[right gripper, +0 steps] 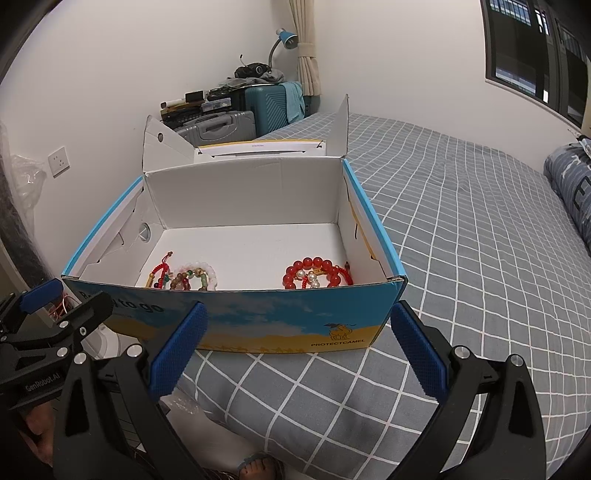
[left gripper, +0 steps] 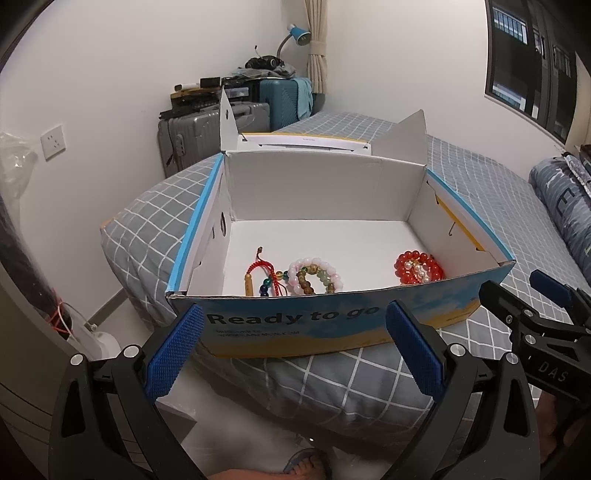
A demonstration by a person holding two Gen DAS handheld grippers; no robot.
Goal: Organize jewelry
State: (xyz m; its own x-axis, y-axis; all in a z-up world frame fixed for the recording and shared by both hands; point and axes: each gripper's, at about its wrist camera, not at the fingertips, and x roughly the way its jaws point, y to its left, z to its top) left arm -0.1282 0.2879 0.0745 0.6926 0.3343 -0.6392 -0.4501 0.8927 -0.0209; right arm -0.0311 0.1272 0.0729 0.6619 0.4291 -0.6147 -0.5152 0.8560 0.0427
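An open blue and yellow cardboard box (left gripper: 332, 325) (right gripper: 258, 325) stands on the bed's near corner. Inside, at the near left, lie a red cord bracelet (left gripper: 263, 267) (right gripper: 161, 271) and pink and mixed bead bracelets (left gripper: 316, 275) (right gripper: 194, 277). At the near right lies a red bead bracelet with pearls (left gripper: 419, 267) (right gripper: 316, 275). My left gripper (left gripper: 295, 350) is open and empty, just in front of the box. My right gripper (right gripper: 295, 350) is open and empty, also in front of the box. Each gripper shows at the edge of the other's view.
The bed (right gripper: 480, 240) has a grey checked sheet. A folded blue quilt (right gripper: 576, 184) lies at its far right. Suitcases (left gripper: 207, 133) with clutter and a blue lamp (left gripper: 297, 35) stand against the back wall. A foot in a sandal (left gripper: 306, 465) is below.
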